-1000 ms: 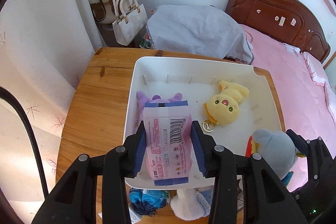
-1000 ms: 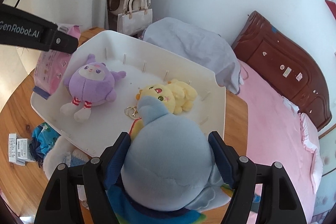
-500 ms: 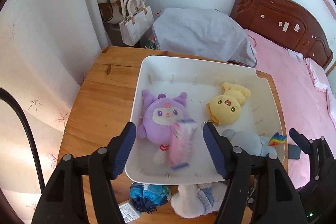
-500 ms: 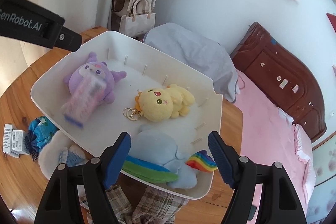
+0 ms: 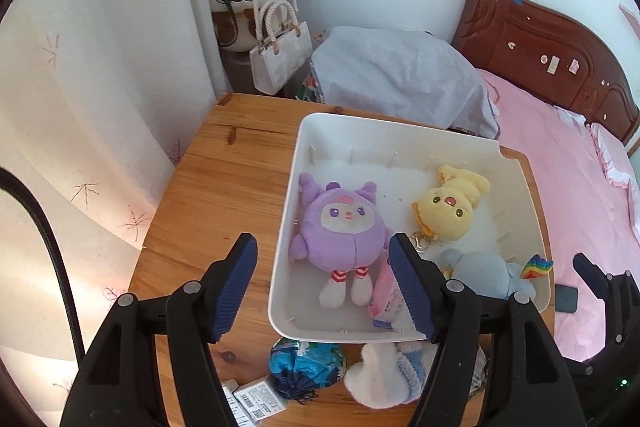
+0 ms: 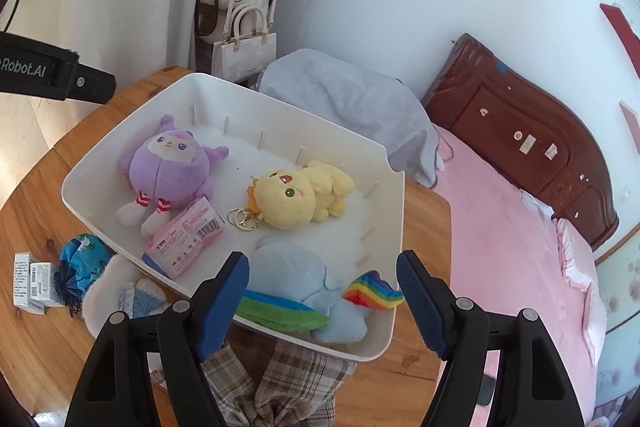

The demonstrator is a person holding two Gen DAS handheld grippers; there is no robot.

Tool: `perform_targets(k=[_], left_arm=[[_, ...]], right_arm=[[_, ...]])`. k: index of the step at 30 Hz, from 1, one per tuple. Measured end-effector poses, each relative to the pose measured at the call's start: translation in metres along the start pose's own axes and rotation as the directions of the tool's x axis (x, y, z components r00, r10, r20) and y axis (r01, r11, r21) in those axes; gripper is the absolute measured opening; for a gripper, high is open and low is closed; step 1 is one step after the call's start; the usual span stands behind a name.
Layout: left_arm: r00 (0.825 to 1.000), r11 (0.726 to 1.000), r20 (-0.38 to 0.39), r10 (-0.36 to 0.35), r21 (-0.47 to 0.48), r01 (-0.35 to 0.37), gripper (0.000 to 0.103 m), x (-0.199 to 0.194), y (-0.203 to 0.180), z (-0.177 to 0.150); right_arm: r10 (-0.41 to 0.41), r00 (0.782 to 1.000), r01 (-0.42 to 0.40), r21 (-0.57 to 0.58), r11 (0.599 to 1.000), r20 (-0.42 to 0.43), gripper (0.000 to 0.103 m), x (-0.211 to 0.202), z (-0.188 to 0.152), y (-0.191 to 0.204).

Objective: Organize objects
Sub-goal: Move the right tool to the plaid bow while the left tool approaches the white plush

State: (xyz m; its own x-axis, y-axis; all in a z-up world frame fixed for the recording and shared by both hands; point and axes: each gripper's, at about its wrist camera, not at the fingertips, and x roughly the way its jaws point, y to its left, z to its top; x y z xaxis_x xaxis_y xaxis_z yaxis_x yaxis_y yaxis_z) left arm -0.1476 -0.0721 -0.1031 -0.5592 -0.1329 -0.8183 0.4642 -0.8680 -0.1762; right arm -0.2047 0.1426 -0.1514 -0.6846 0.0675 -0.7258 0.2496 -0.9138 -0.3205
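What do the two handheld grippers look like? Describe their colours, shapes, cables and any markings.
The left gripper and the right gripper match: black plastic bodies with round silver screws and two angled fingers faced with ribbed dark-blue pads. A black cable curves beside the left one. White lettering ending "Robot.AI" marks its side.

Black jaws, ribbed blue pads [image 5: 236, 287], silver screws.
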Motion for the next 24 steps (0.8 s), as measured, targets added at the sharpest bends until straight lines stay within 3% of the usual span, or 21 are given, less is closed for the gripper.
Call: perform_targets(k=[7, 13, 18, 24], left_arm=[[1.0, 1.0, 0.015, -0.022, 0.004, 0.022, 0.072, -0.009, 0.004, -0.003], [1.0, 0.999, 0.0, -0.017, 0.029, 0.017, 0.072, -0.008, 0.004, -0.008], [1.0, 0.998, -0.013, -0.021, 0.053, 0.022, 0.072, -0.006, 0.0, -0.014], [1.0, 0.993, -0.016, -0.023, 0.115, 0.025, 0.072, -0.007, -0.008, -0.019]], right_arm=[[0.004, 1.0, -0.003, 0.104, 0.995, -0.008, 0.077, -0.005, -0.006, -0.015], [0.028, 0.999, -0.021, 0.281, 0.96, -0.023, 0.077, -0.007, -0.016, -0.043], [0.06, 0.996, -0.025, 0.437, 0.899, -0.067, 0.077, -0.003, -0.03, -0.07], [0.139, 0.985, -0.046, 0.612, 0.789, -0.105, 0.077, 0.001, -0.056, -0.096]])
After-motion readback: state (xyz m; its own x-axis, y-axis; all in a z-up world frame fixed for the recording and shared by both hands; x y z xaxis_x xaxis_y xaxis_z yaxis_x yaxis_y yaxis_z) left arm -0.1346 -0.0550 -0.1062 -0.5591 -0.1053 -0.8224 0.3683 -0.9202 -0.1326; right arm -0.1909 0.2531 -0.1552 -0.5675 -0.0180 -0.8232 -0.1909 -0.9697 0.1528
